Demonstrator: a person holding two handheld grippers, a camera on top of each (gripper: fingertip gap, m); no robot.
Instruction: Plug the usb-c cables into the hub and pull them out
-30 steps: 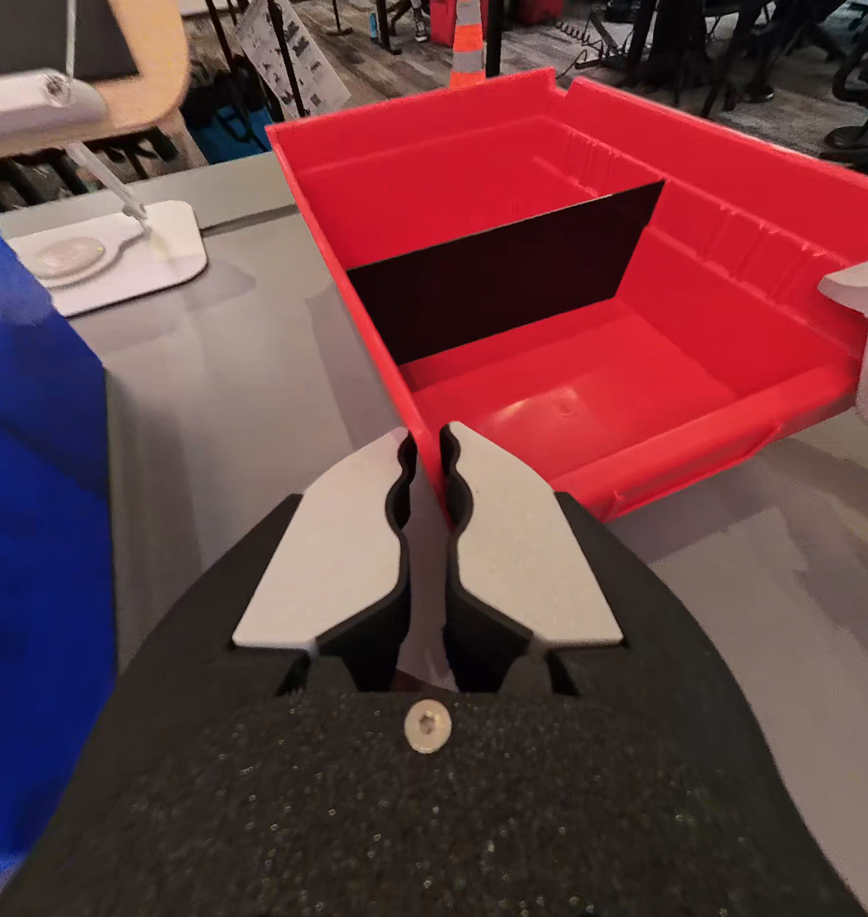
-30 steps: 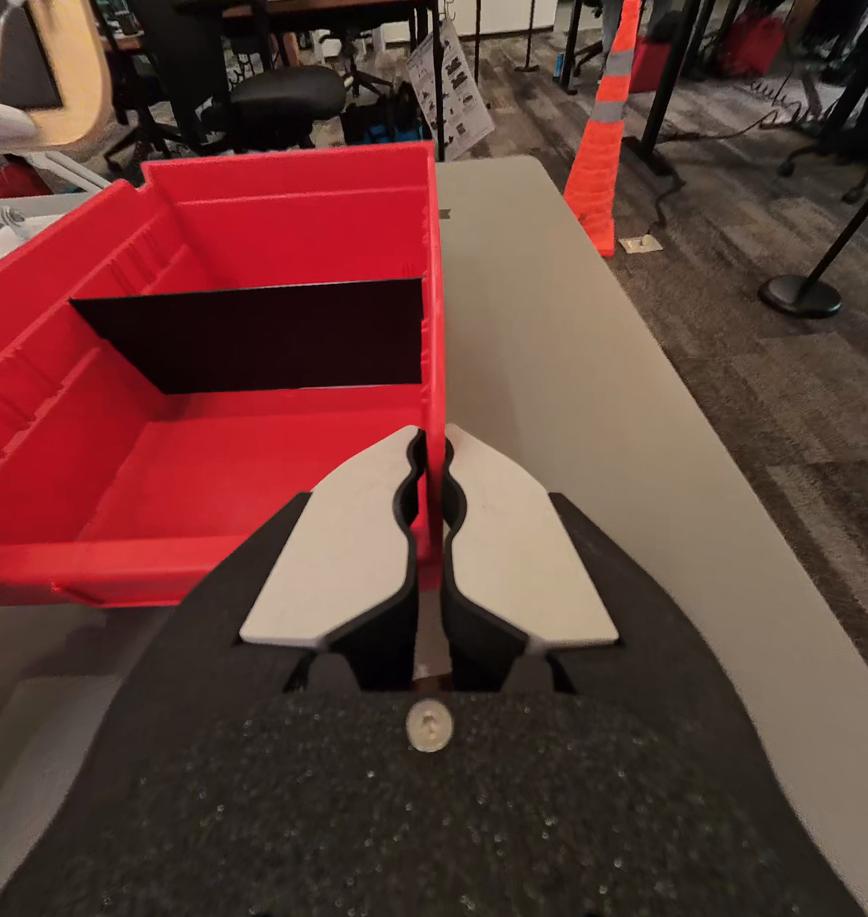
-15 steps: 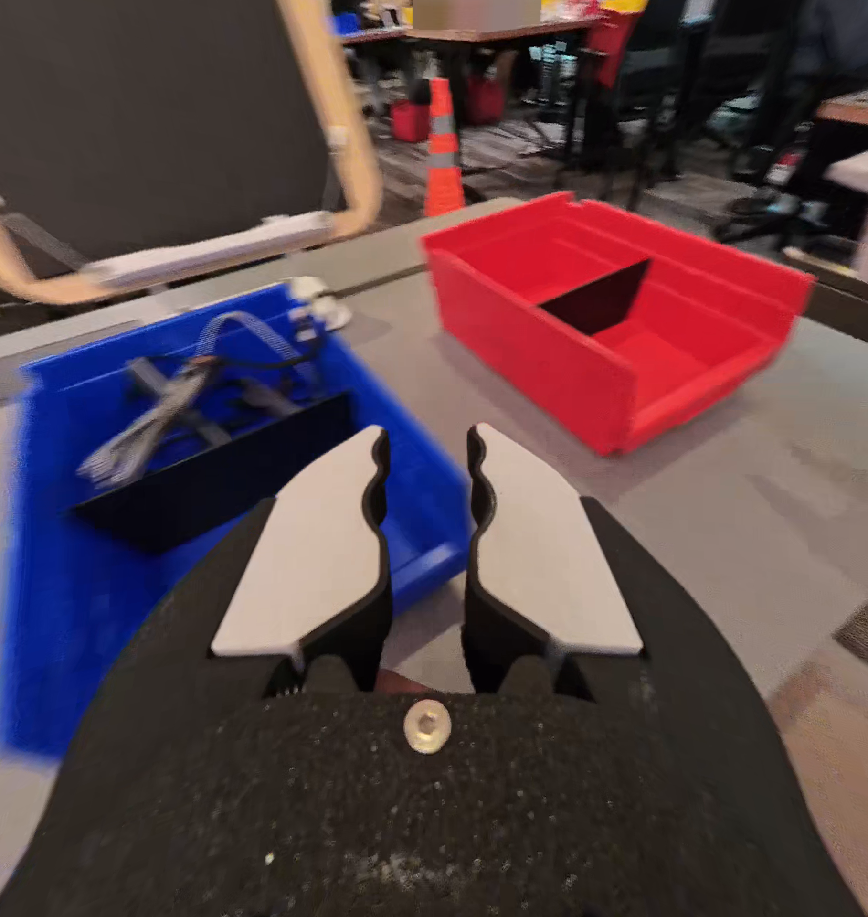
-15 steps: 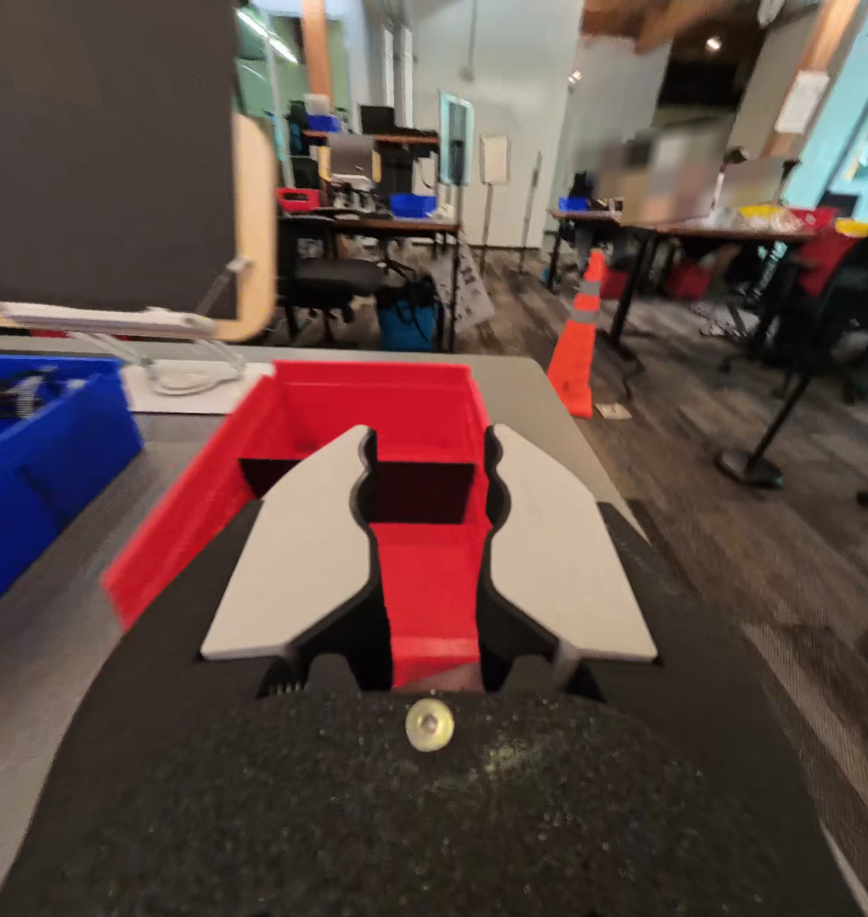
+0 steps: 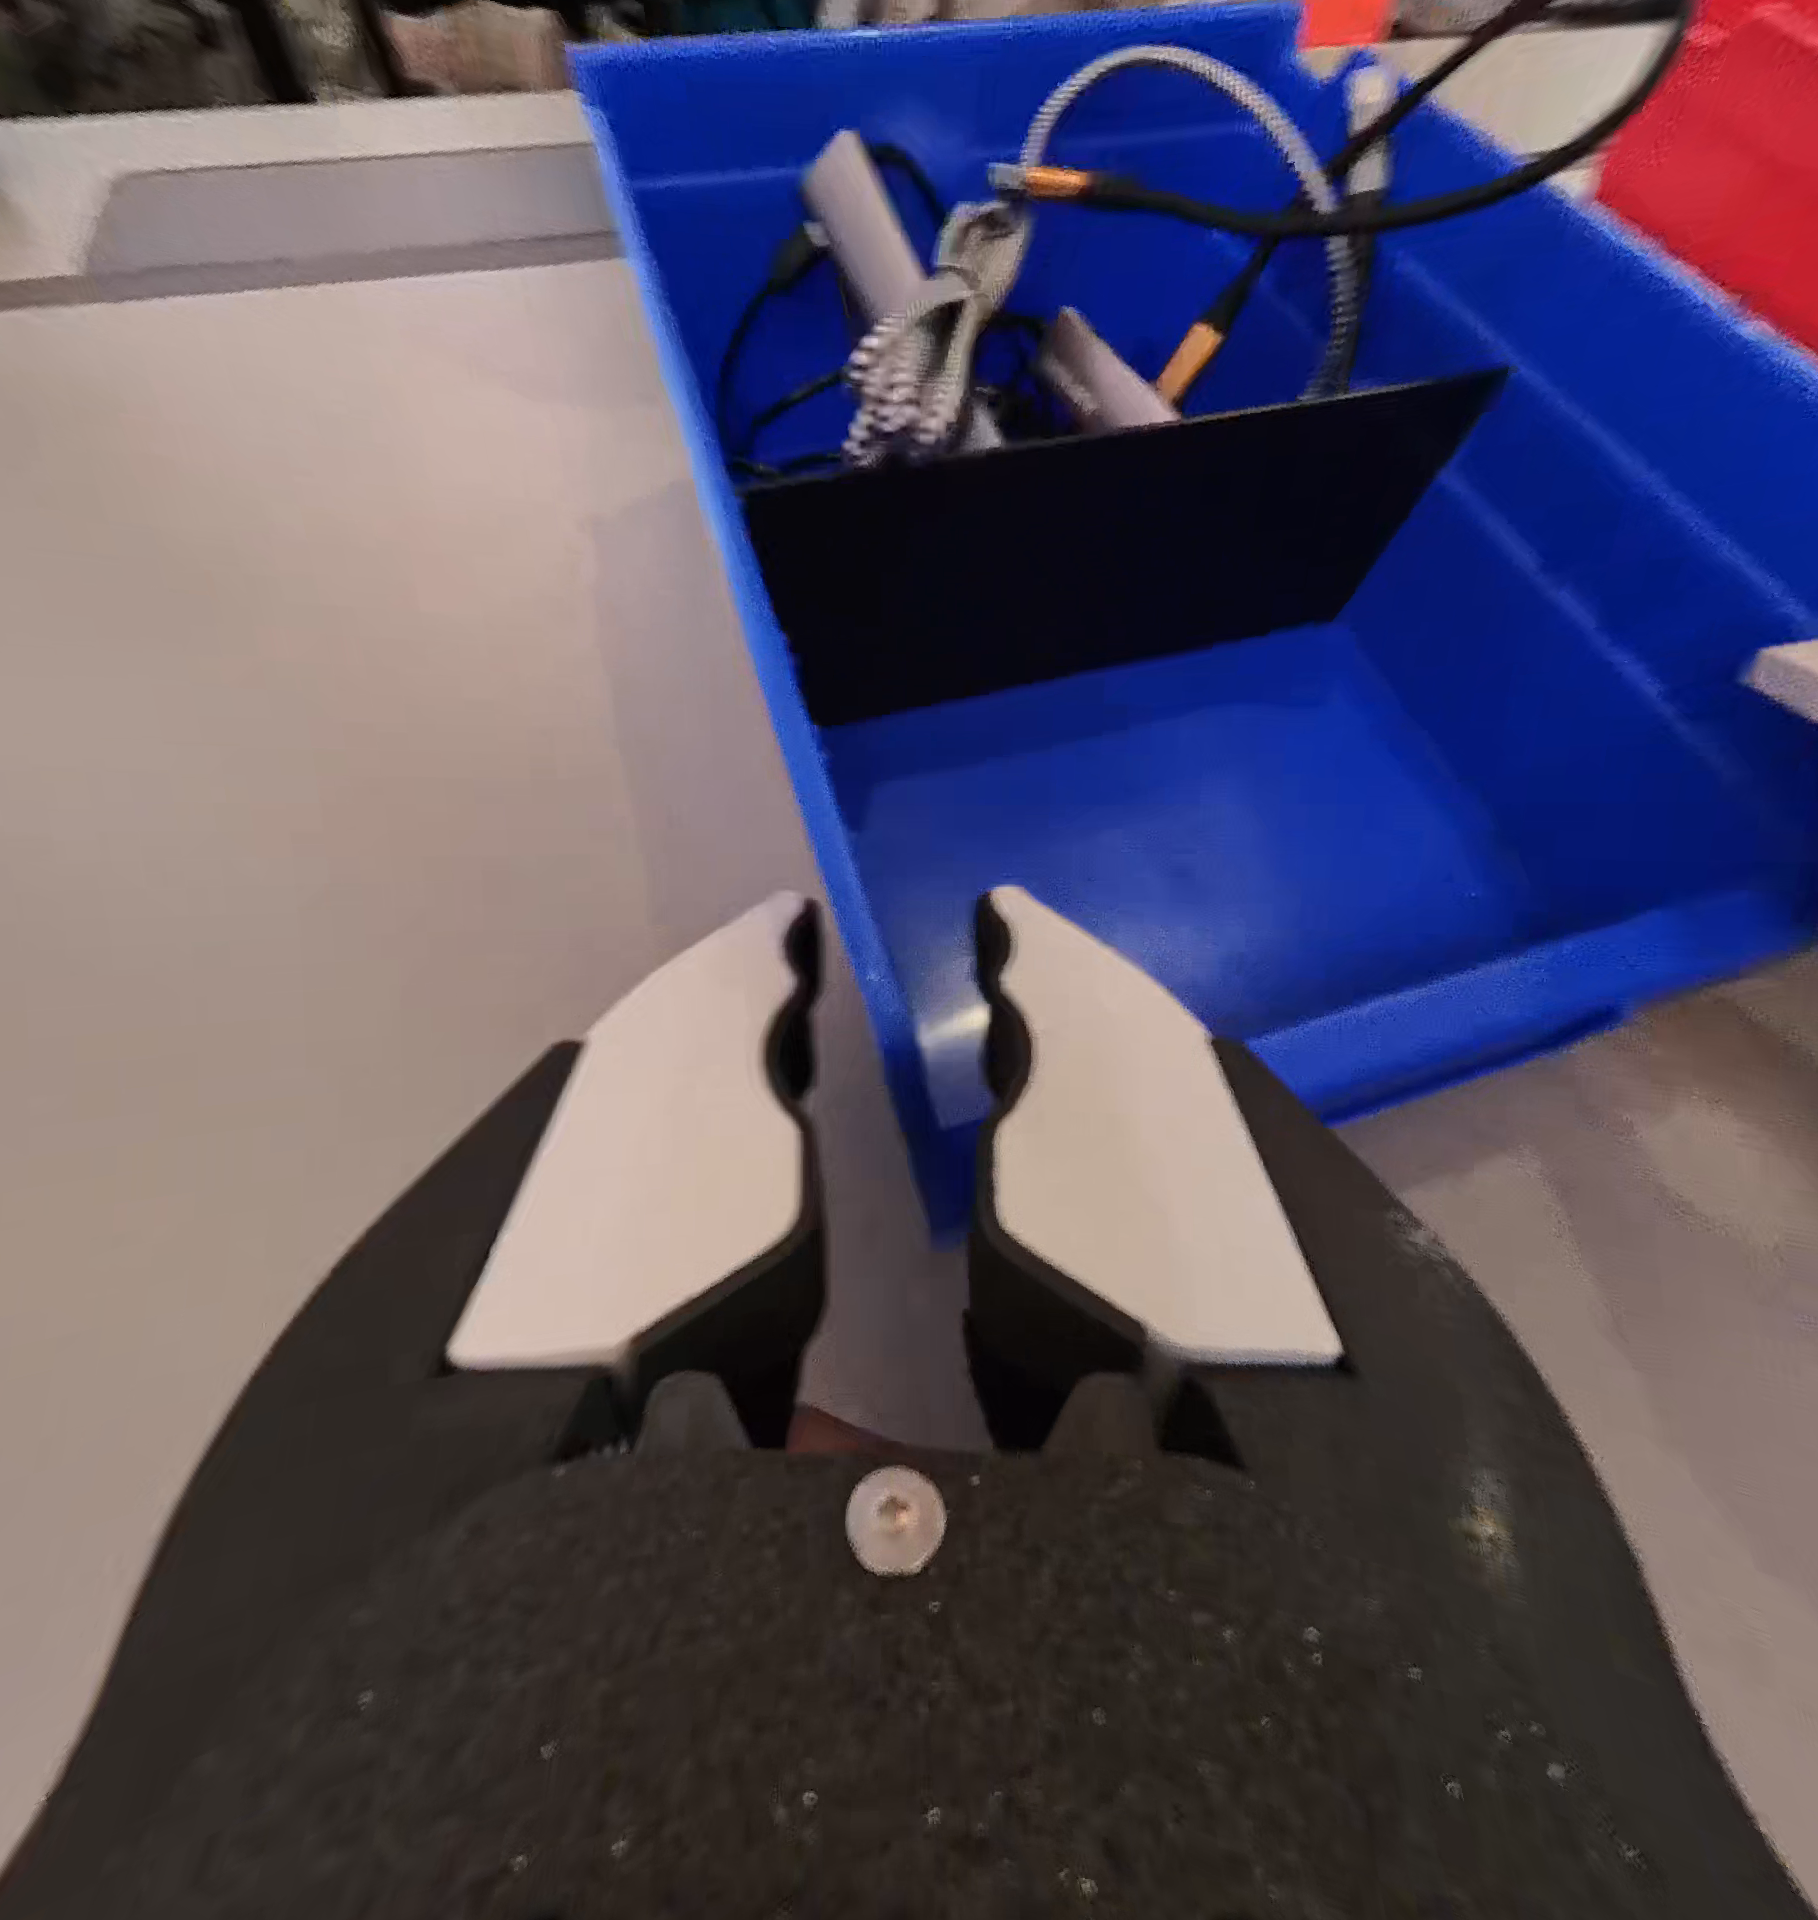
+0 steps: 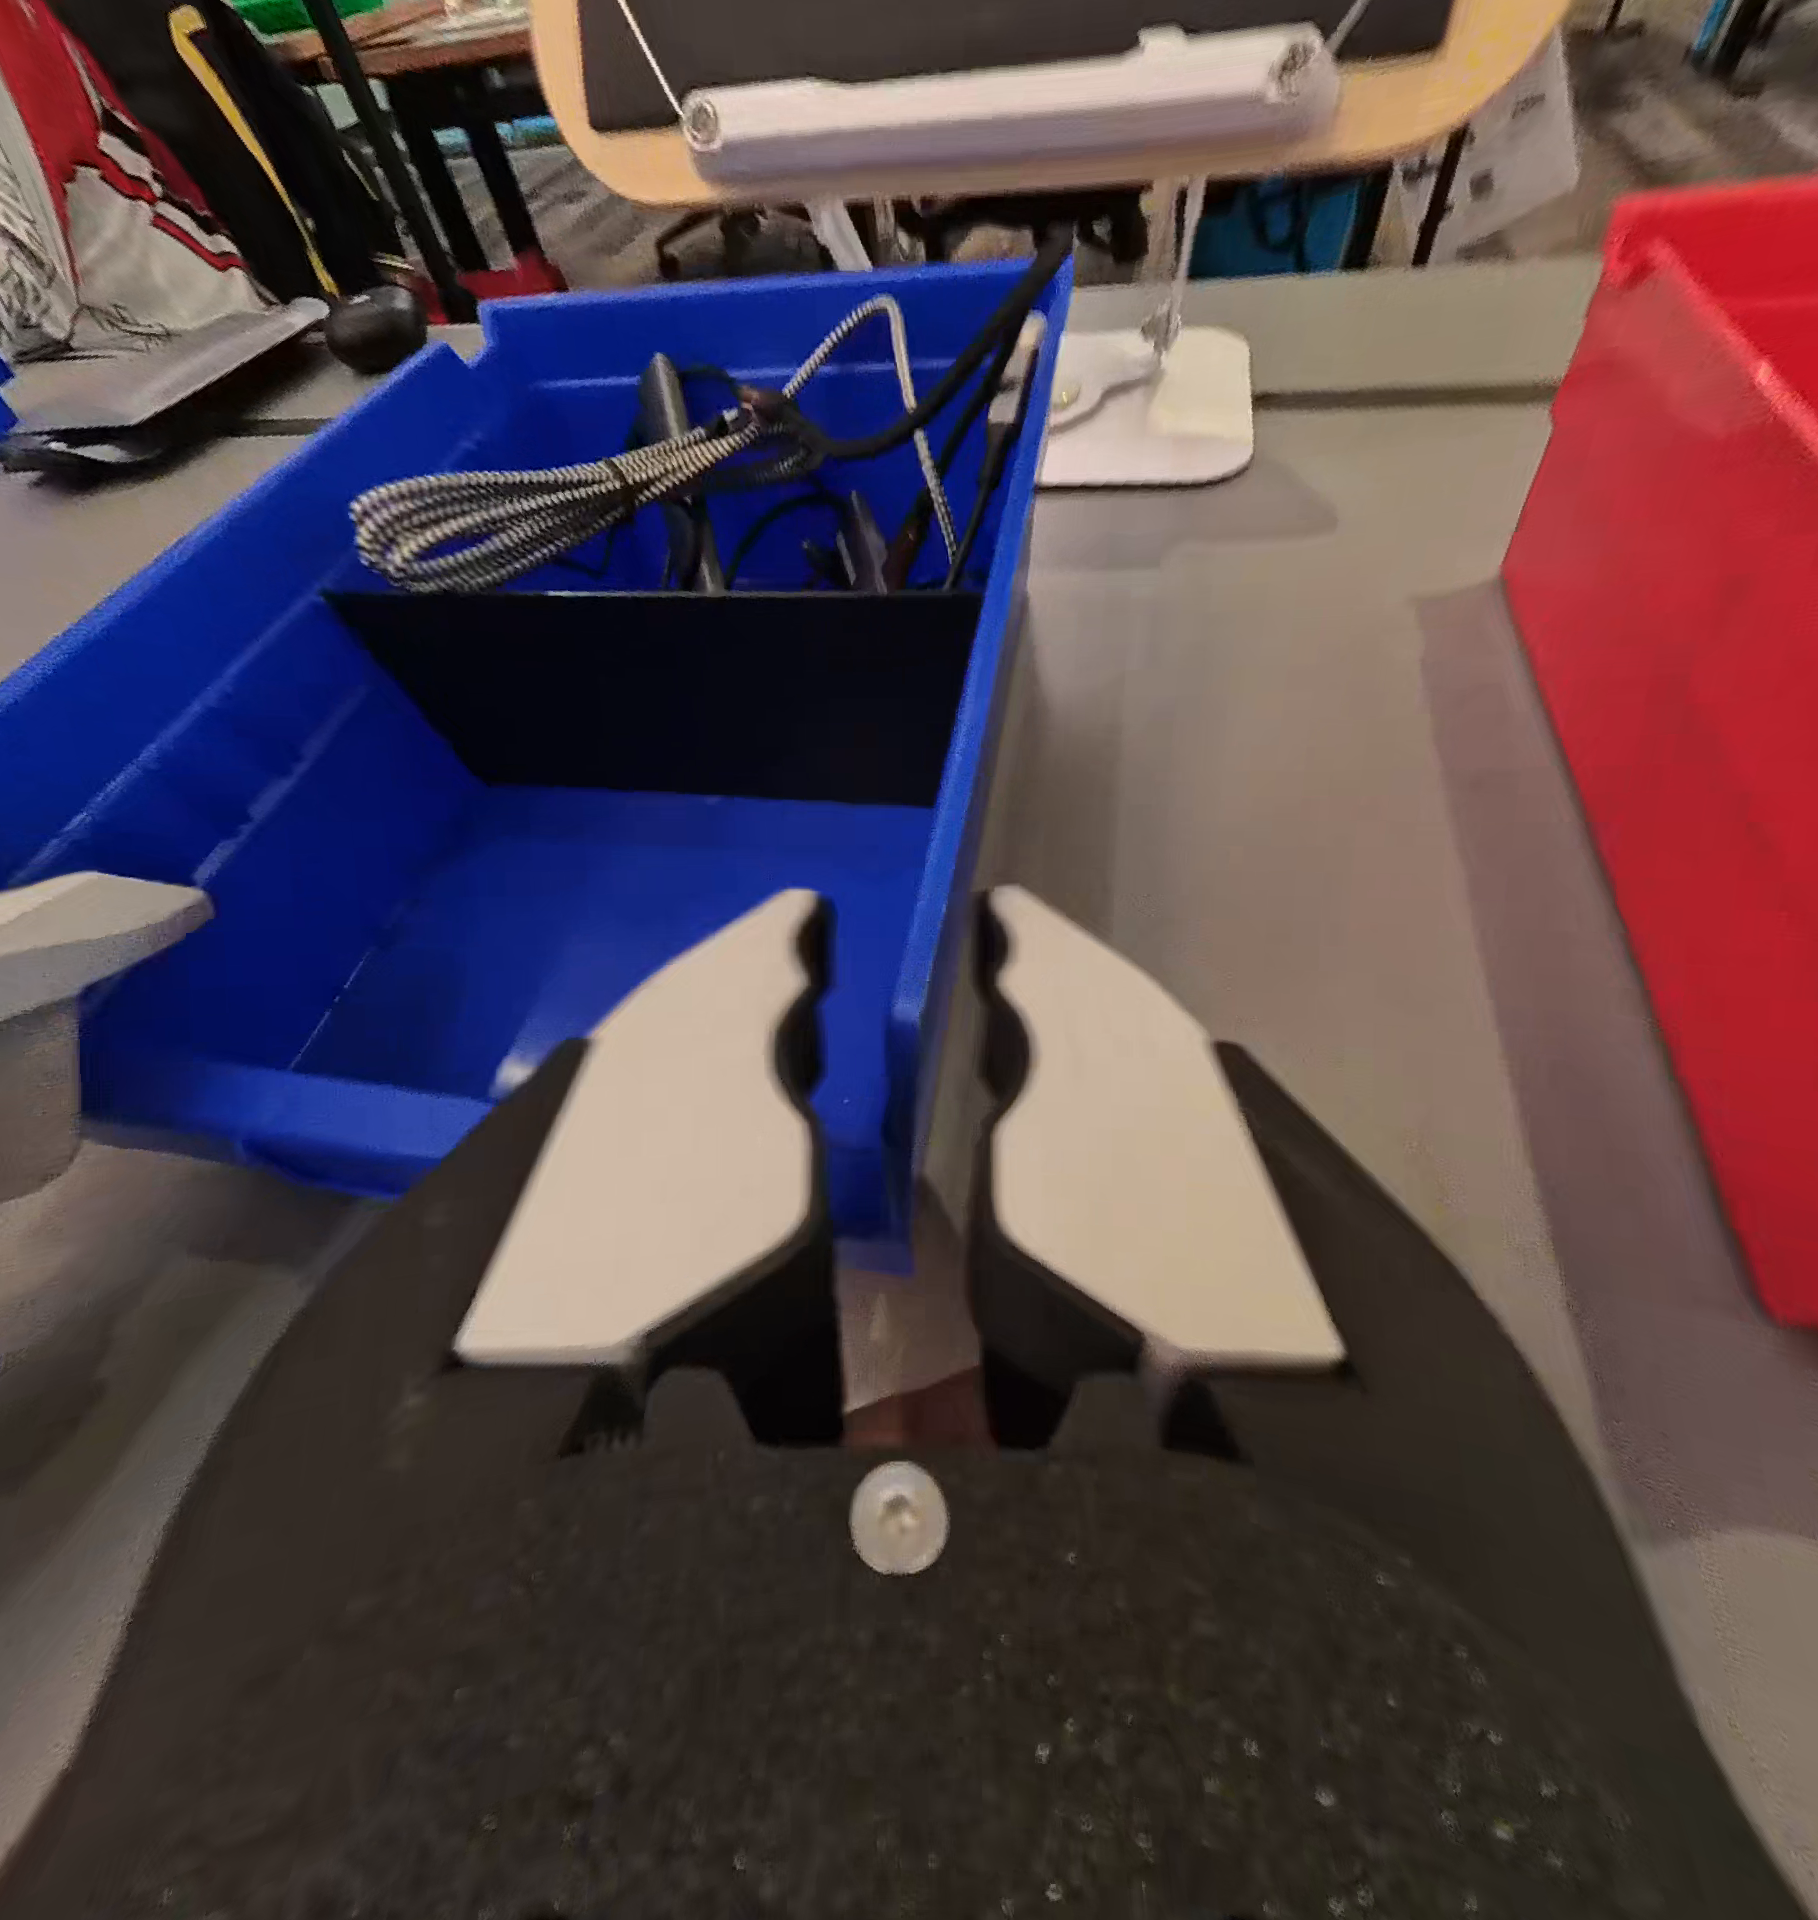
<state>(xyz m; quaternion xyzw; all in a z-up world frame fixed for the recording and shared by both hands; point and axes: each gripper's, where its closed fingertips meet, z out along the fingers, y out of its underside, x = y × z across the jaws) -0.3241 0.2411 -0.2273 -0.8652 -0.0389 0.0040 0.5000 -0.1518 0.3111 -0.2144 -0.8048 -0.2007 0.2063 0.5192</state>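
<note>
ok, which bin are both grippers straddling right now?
The blue bin, holding the cables: each gripper has a side wall between its open fingers. The red bin stands apart, untouched.

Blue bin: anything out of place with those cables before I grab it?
Yes. In the blue bin, the cables lie tangled behind the black divider, and one black cable trails out over the bin's rim, so it could snag. Nothing looks damaged or spilled.

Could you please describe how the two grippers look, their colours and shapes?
Both look alike. The left gripper and the right gripper each have a rough, speckled black body with a silver screw in the middle. Each carries two light grey fingers with black wavy inner edges, tapering to tips.
</note>
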